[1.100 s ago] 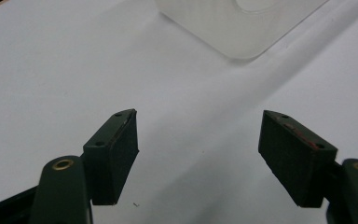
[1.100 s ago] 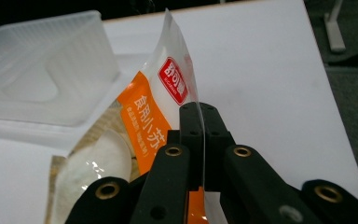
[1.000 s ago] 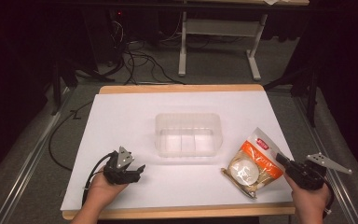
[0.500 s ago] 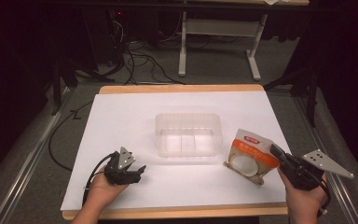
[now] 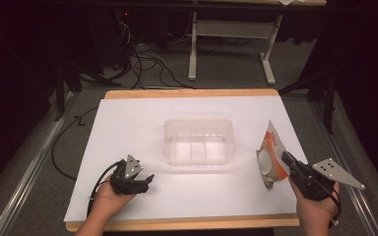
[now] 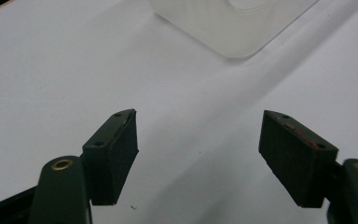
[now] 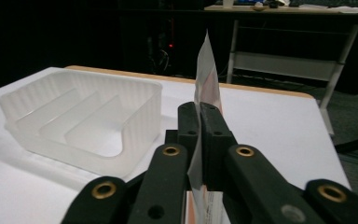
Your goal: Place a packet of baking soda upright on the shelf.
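Pouch (image 5: 270, 156) of thin printed film was seen clamped on edge between the closed jaws of the right gripper (image 5: 286, 158), its lower end at or just above the white table (image 5: 128, 123); whether it touched could not be told. In the right gripper view the film (image 7: 207, 70) was shown rising as a narrow upright sheet straight ahead of the pinched jaws. It was judged to be light, soft and crinkly, likely to flop or swing when carried, and possibly slippery. Something round and pale could be made out through its clear front; what it was could not be told, and it was judged possibly breakable if squeezed. A flat sealed margin, such as the one already held, was judged the safest place to grip, with the bulging middle left alone.

A translucent plastic bin (image 5: 199, 141) was seen to the left of the right gripper and ahead of it, near but apart from the pouch. Low ribs were seen dividing its floor into channels, and nothing was seen lying in them.

The left gripper (image 5: 146, 181) was held low over the table with its jaws spread wide and nothing between them. A corner of the bin (image 6: 233, 23) lay ahead of it, well clear of its tips.
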Demonstrator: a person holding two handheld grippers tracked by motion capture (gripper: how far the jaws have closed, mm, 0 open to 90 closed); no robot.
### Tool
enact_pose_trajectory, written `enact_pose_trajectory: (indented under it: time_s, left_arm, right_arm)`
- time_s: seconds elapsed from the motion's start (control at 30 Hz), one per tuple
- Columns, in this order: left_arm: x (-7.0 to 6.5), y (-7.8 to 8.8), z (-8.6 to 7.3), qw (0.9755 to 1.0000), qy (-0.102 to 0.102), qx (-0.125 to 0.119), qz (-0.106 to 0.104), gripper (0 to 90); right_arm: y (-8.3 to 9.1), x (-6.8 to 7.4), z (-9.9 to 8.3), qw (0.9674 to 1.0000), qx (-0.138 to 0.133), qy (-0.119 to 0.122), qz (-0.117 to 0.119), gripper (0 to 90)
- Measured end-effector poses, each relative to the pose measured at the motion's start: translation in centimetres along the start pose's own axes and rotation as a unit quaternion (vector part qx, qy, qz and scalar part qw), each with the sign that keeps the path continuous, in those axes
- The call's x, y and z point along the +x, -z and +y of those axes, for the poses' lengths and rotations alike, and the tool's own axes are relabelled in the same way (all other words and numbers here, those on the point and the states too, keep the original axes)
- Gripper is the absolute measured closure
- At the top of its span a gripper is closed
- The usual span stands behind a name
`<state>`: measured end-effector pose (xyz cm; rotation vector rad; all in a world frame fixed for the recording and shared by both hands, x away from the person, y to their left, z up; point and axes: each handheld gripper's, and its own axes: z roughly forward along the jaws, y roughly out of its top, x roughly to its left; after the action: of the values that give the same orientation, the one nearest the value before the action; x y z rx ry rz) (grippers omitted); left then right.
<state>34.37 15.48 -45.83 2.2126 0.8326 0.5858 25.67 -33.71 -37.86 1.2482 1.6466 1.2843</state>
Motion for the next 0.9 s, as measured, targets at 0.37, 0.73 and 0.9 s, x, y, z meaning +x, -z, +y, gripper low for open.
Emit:
enact_pose_trajectory:
  time_s: [0.37, 0.73, 0.9]
  left_arm:
    - [-0.1, 0.1, 0.0, 1.0000, -0.002, -0.002, -0.003, 28.5]
    - [-0.1, 0.5, 0.1, 0.9999, 0.002, -0.015, -0.004, 28.8]
    - [0.2, 0.7, 0.1, 0.9996, 0.013, -0.026, -0.005, 29.7]
  right_arm:
    - [-2.0, 0.2, -2.1, 0.9986, 0.053, 0.009, 0.002, 77.9]
    - [-2.3, 0.0, -2.6, 0.9989, 0.046, -0.002, -0.011, 76.8]
    - [-2.3, -0.2, -2.5, 0.9990, 0.042, -0.010, -0.015, 77.8]
